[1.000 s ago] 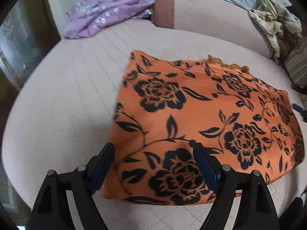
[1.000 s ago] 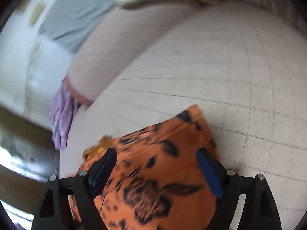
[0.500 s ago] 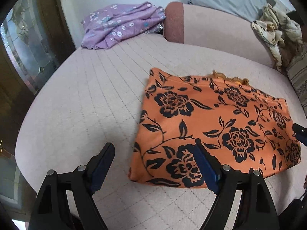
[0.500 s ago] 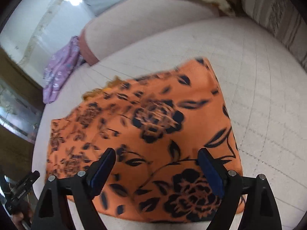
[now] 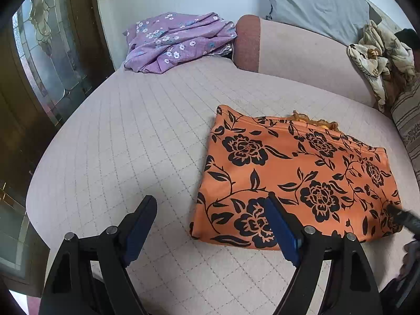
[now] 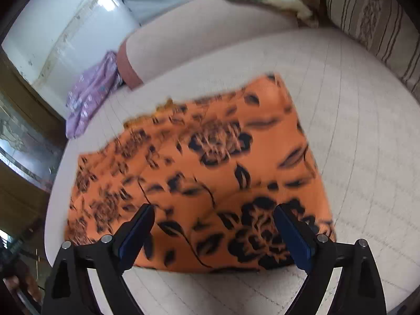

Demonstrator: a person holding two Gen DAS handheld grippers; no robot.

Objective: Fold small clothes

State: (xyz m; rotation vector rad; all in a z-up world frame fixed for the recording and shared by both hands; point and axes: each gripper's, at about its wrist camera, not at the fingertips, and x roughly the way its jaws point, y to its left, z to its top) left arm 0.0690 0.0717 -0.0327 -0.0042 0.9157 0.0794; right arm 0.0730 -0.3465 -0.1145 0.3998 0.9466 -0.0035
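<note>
1 folded orange garment (image 5: pixel 296 178) on bed (image 5: pixel 131 144); left claw (image 5: pixel 210 210), right claw (image 6: pixel 214 216) wide, empty.

There is 1 orange flowered cloth (image 5: pixel 294 178), 1 purple flowered cloth (image 5: pixel 178 42), 1 cream patterned blanket (image 5: pixel 378 55), 1 grey pillow (image 5: pixel 315 8), 1 striped cushion (image 5: pixel 409 120), and 2 grippers: left gripper (image 5: pixel 210 223), right gripper (image 6: pixel 214 232).

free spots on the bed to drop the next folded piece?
Widest bare quilted bedspread: left of the orange floral garment, between it, the purple floral cloth and the bed's left edge. A smaller bare patch lies right of the garment, below the striped pillow. Crowded along the back: the bolster and the crumpled cream cloth.
</note>
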